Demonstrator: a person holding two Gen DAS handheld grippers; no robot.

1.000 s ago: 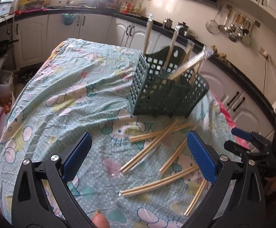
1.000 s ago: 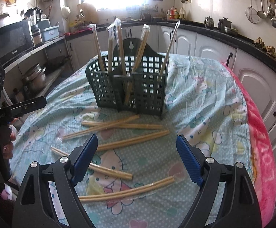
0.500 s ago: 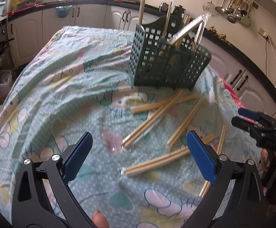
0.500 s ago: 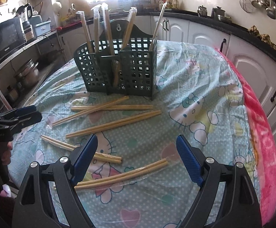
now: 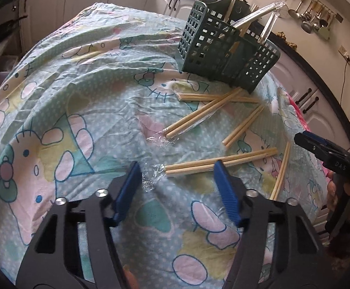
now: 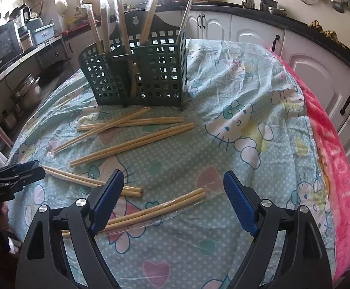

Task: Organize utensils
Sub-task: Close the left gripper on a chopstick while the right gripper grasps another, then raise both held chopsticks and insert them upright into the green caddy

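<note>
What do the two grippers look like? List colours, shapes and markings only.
Both the left gripper and the right gripper have black angular frames with cut-out slots, silver round bolts and ribbed blue finger pads. No cables or sleeves are visible.

The left wrist camera looks down steeply and close over the tablecloth, facing the green caddy at 1 o'clock. The right wrist camera sits higher and flatter, caddy at 11 o'clock. Both share the loose chopsticks; each sees the other's gripper at its frame edge.
</note>
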